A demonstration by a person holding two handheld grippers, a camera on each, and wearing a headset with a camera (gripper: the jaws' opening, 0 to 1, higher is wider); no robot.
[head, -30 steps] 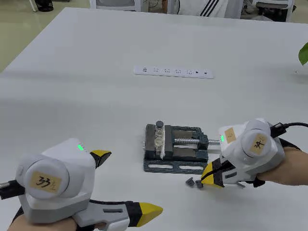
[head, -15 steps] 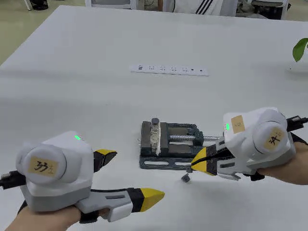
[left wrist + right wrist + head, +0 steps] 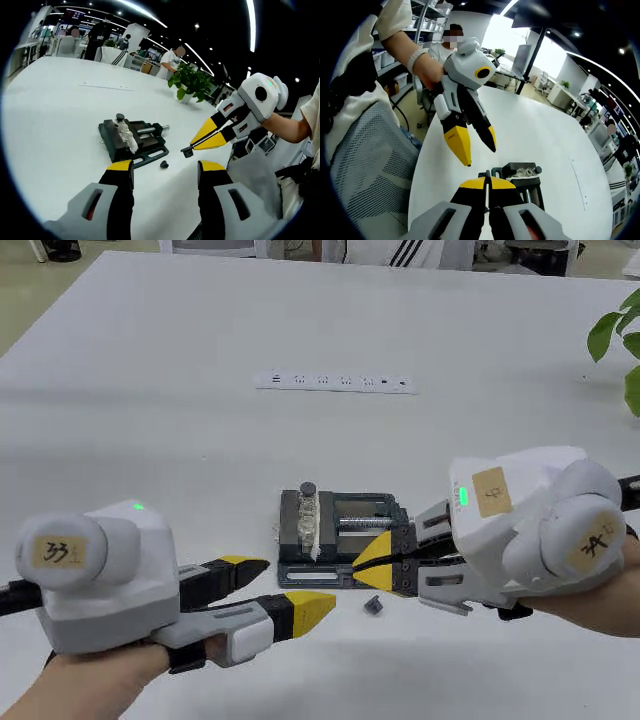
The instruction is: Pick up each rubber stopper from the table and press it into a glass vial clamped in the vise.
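Two claws are seen in the head view over a white surface [image 3: 150, 440]. The left claw [image 3: 278, 585] is held low at the near left, its jaws spread apart with nothing between them. The right claw [image 3: 358, 562] reaches in from the right with its jaws brought together, the tips lying over the near right corner of the vise [image 3: 300, 575]. What is pinched cannot be made out here against the dark metal. A loose stopper [image 3: 373, 605] lies on the surface just in front of the vise, just below the right claw's tips and apart from them. A vial [image 3: 308, 525] is clamped upright in the vise, and a seated stopper [image 3: 308, 489] is carried on its top. A power strip [image 3: 335, 382] lies well beyond.

From the left gripper view, the right claw [image 3: 188, 149] is seen clenched on a held stopper [image 3: 186, 151], raised off the surface to the right of the vise [image 3: 112, 140]. The loose stopper [image 3: 163, 164] lies between the vise and the open left claw [image 3: 166, 172].

From the right gripper view, the right claw [image 3: 487, 179] is shown with its jaws pressed close and the vise [image 3: 522, 172] just past the tips. The left claw [image 3: 479, 150] is seen above them, open.
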